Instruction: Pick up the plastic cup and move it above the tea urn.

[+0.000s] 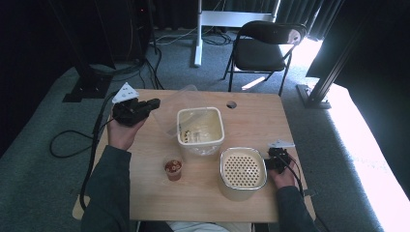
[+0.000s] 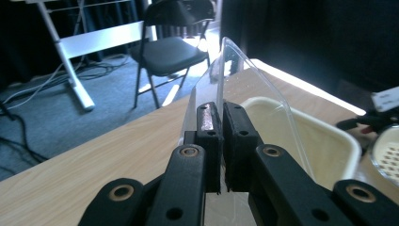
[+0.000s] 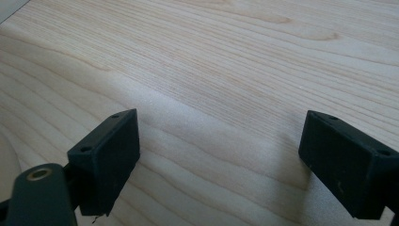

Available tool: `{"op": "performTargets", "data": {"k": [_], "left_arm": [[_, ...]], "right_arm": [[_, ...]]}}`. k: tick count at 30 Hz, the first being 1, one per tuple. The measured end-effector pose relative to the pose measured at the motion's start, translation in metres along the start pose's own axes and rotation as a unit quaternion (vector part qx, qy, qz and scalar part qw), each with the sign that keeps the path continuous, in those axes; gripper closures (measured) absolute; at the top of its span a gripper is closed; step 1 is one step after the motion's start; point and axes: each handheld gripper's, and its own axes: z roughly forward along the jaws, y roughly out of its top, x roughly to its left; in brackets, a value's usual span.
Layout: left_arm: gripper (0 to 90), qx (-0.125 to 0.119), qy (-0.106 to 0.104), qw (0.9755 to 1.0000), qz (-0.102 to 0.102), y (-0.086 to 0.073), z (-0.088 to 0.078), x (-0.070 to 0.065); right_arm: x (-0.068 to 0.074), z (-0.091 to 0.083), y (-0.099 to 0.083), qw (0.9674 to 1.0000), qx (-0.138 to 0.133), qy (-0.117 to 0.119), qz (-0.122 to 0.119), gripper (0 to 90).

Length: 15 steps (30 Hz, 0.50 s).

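Left gripper [image 2: 221, 127] is pinching clear lid [image 2: 244, 80], holding it tilted beside tub [image 1: 200, 131]. Right gripper [image 3: 219, 165] is resting jaws wide open over table [image 3: 211, 70], gripping nothing.

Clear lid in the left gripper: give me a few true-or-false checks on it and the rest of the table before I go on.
1. The left gripper is shut on the edge of the clear lid. True.
2. The clear lid sits flat and closed on the cream tub. False: it is lifted at an angle beside the open tub.
3. The right gripper holds the small cup. False: its jaws stand wide apart over bare table, with nothing between them.
4. The small cup stands nearer the person than the cream tub. True.
5. The container with the holed top is on the chair. False: it stands on the table, next to the right gripper.
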Motion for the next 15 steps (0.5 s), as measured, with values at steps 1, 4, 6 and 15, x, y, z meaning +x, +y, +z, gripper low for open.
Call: {"op": "performTargets", "data": {"k": [1, 4, 6, 15], "left_arm": [[87.3, 0.0, -0.001, 1.0, 0.001, 0.0013, -0.0006, -0.0014], [87.1, -0.003, -0.012, 0.9999, 0.002, 0.0041, -0.002, -0.0039], [87.0, -0.002, -0.019, 0.9998, 0.006, 0.0057, -0.0015, -0.0058], [59.1, -0.019, -0.046, 0.9988, 0.004, 0.0065, 0.0044, -0.0095]], "right_arm": [[0.0, 0.0, 0.0, 1.0, 0.0, 0.0, 0.0, 12.4], [0.0, 0.0, 0.0, 1.0, 0.0, 0.0, 0.0, 12.4], [0.0, 0.0, 0.0, 1.0, 0.0, 0.0, 0.0, 12.4], [0.0, 0.0, 0.0, 1.0, 0.0, 0.0, 0.0, 12.4]]}}
